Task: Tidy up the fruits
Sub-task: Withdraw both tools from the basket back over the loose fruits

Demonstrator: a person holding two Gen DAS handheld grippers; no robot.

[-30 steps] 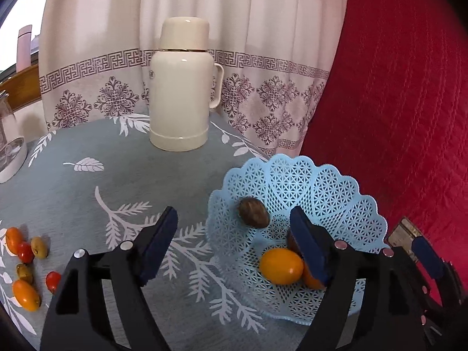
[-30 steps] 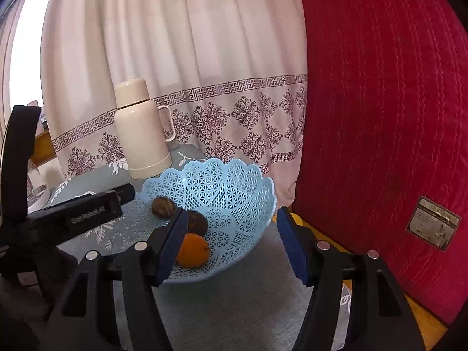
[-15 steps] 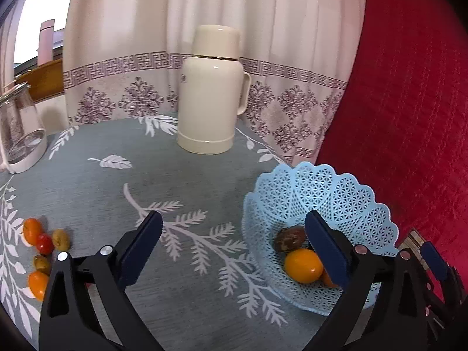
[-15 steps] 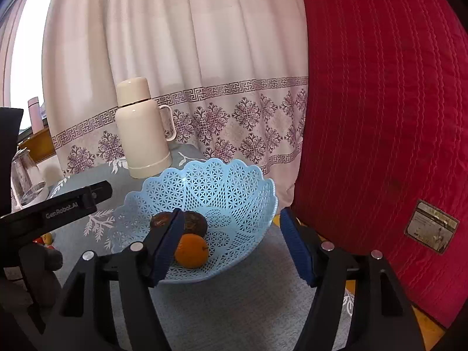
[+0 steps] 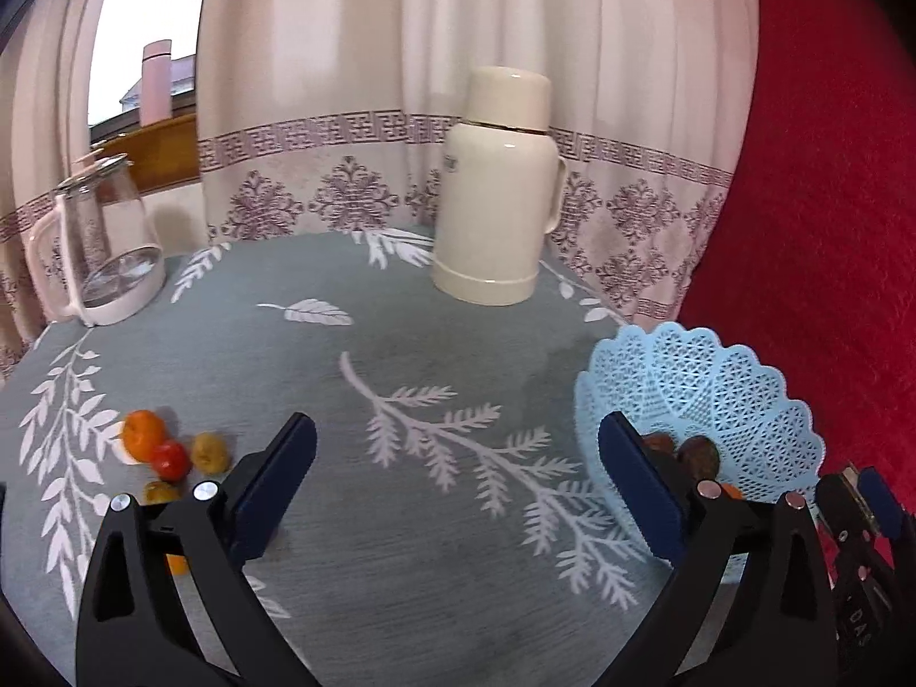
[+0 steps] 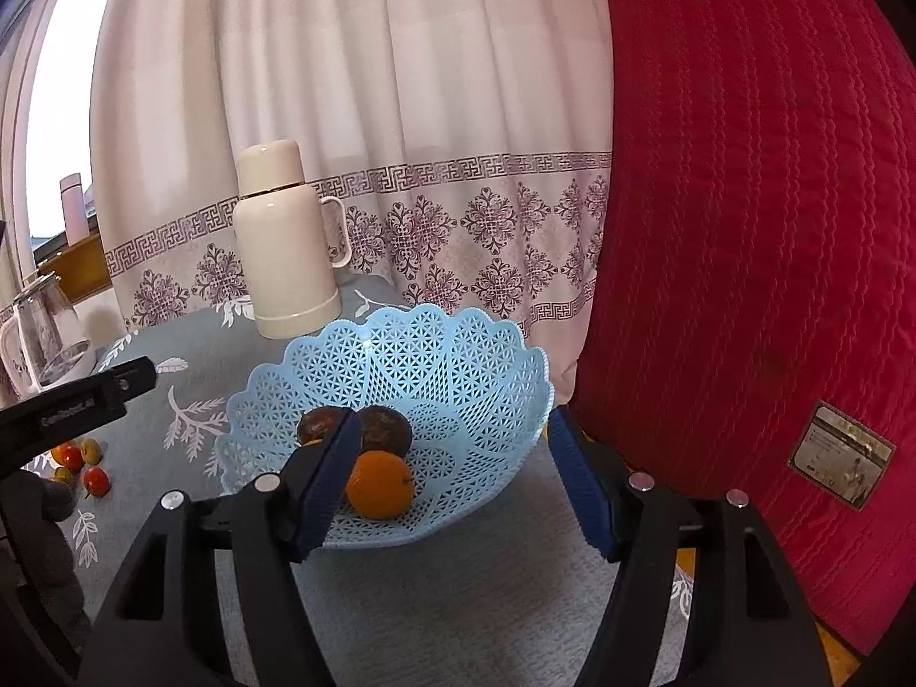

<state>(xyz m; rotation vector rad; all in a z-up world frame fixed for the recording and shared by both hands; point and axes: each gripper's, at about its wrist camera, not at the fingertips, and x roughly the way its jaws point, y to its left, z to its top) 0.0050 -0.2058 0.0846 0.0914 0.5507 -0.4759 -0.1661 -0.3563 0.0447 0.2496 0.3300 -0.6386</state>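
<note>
L gripper (image 5: 455,492) wide open, empty, above cloth. Loose fruits (image 5: 172,458) clustered low-left of it, just beside L finger; nearer L than R. R gripper (image 6: 452,486) part open, empty, fingers either side of basket (image 6: 458,338) front rim. Basket: orange (image 6: 379,484) + two brown fruits (image 6: 355,429).

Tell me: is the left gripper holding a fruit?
No, the left gripper stands wide open over bare tablecloth, with nothing between its fingers.
</note>
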